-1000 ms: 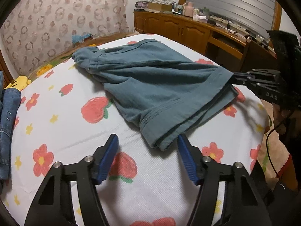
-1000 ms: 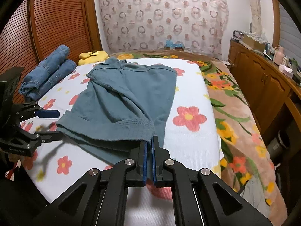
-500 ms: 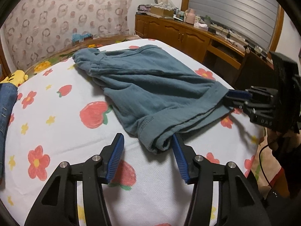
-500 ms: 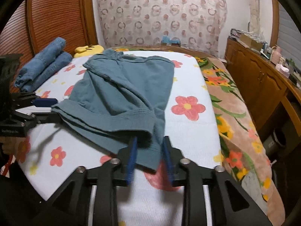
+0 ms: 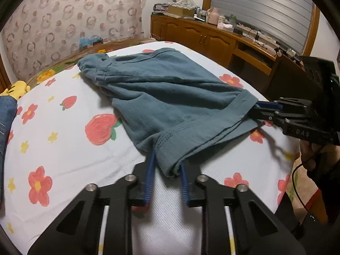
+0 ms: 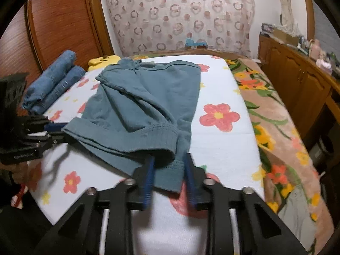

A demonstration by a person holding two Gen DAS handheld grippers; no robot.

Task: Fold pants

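Left wrist view: teal pants lie folded lengthwise on the flower-print sheet, waistband toward the far curtain, hems toward the camera. The left gripper has just been closing; its blue pads sit narrow on either side of the near hem corner, and the bunched cloth fills the gap, so it grips the corner. At the right edge, the right gripper meets the other hem corner. Folded jeans lie at far left.

Right wrist view: the right gripper has also been closing, the pants hem lying between the pads. Whether both pads press the cloth cannot be told. The left gripper holds the opposite hem corner.
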